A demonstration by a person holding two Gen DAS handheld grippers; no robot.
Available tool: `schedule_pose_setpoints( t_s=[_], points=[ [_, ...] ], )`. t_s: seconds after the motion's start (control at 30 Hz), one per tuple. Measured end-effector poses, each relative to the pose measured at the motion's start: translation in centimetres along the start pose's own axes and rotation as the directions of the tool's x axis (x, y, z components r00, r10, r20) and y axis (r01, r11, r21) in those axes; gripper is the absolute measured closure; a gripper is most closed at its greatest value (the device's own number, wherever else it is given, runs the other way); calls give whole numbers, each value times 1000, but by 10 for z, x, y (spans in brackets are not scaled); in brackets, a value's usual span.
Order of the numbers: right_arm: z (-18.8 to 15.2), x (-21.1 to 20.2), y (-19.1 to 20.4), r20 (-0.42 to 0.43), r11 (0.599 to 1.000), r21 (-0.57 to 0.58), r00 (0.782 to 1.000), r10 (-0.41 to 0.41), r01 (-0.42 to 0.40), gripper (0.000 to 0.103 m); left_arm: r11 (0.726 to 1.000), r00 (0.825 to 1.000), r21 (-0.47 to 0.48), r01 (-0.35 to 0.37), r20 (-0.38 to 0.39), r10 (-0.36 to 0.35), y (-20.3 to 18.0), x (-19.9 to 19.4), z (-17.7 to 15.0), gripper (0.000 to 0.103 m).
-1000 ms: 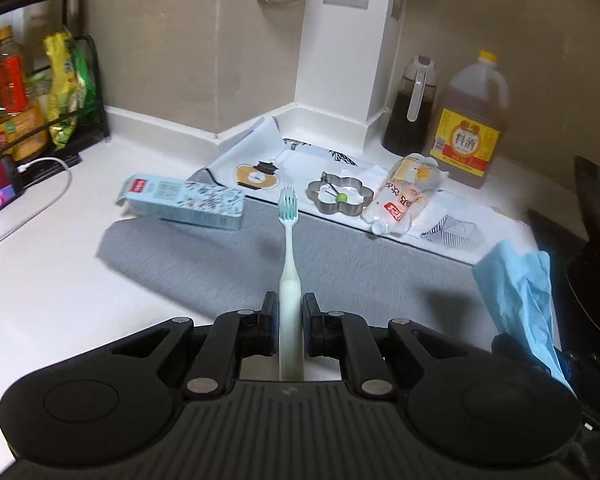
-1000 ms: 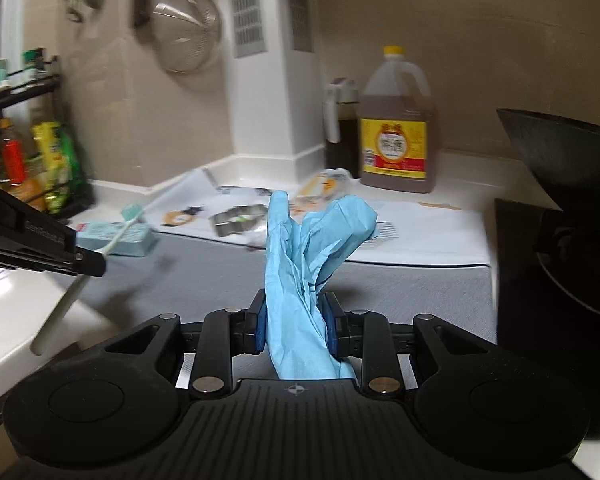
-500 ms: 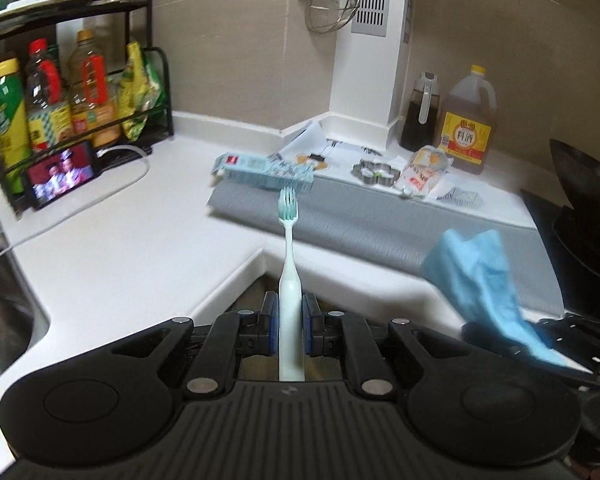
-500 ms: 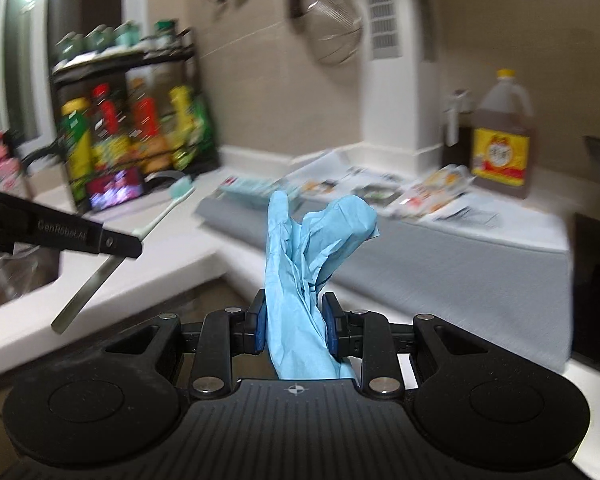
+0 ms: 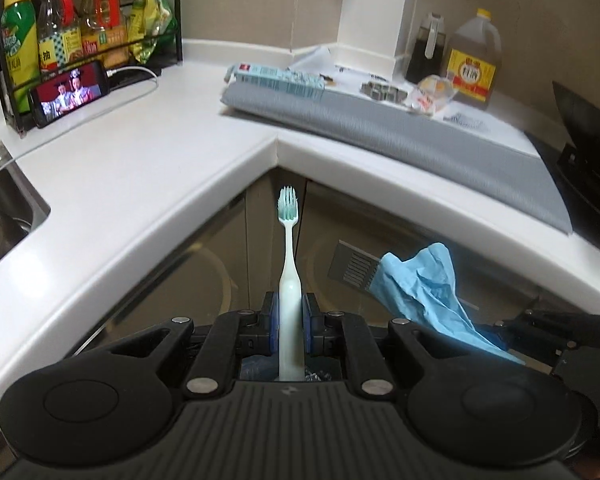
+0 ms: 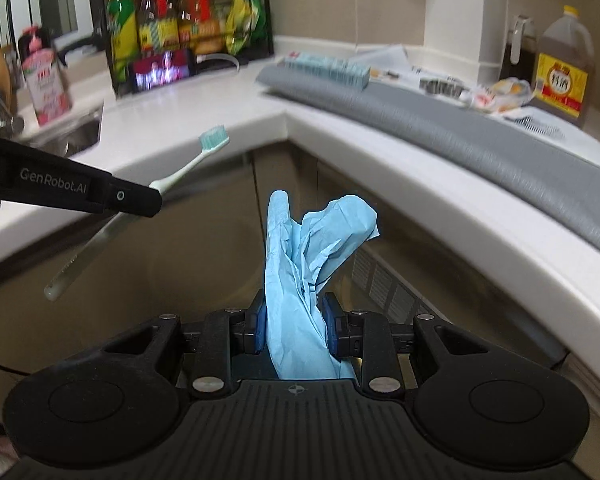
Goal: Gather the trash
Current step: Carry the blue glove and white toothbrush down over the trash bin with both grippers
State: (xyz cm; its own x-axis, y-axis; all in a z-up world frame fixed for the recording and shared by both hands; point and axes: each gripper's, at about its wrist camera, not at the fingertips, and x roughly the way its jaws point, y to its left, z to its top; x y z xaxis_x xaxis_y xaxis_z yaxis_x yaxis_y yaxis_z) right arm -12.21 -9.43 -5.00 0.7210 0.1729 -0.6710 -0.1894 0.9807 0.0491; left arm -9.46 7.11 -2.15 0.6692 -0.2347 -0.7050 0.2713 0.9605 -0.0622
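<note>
Off the inner corner of the white L-shaped counter (image 5: 148,168), in front of the cabinet doors: two pieces of trash, both in the air.

Item 1. Pale mint plastic toothbrush with green-white bristles (image 5: 289,276), handle pinched between the blue pads of the left tongs (image 5: 289,322), head pointing to 12 o'clock in the left wrist view.

Item 2. Crumpled light-blue disposable glove (image 6: 304,280), pinched in the right tongs (image 6: 296,330), loose cuff flopping toward 1 o'clock in the right wrist view.

Step in hand, as judged: carrying both to a bin. No bin is clearly visible; something dark and crinkled, perhaps a liner, shows behind the left tongs at 6 o'clock. Handling advice: keep both grips closed until each piece hangs over the opening; drop one at a time so the tongs do not cross; let the limp glove fall clear of the pads.

Still on the counter, on or beside the long grey ribbed mat (image 5: 400,128): a pale blue printed carton (image 5: 278,78) at 12 o'clock and a clear crumpled plastic wrapper (image 5: 430,94) at 1 o'clock.

View differences. The right wrist view alone shows the toothbrush's full slanting length below the left tongs, and a pink-labelled bottle (image 6: 46,80) by the sink at 10 o'clock. The left wrist view alone shows the steel sink basin (image 5: 4,204) at 9 o'clock and the right tongs from the side at 4 o'clock.
</note>
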Motion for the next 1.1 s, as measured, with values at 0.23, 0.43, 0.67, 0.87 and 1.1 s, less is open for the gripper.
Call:
schedule_pose_setpoints(
  t_s=[0.23,0.43,0.67,0.87,1.1],
  points=[
    [-6,10,7,-42,1000,-29,999,-12,11,73,1000,1000,10,8,-30,-8,-3,9,-18,90],
    [-13,16,16,-70,998,-63,997,-9,4,73,1000,998,-10,14,-54,-15,2,16,-25,90],
    [-13,20,17,-86,997,-71,996,-3,-3,73,1000,998,6,12,-60,-12,2,19,-27,90],
    [-14,22,15,-94,998,-62,996,-2,-4,73,999,998,33,14,-64,-11,0,21,-28,90],
    [-15,25,13,-102,998,-60,995,0,-6,73,999,997,52,11,-79,-7,1,28,-28,90]
  ],
)
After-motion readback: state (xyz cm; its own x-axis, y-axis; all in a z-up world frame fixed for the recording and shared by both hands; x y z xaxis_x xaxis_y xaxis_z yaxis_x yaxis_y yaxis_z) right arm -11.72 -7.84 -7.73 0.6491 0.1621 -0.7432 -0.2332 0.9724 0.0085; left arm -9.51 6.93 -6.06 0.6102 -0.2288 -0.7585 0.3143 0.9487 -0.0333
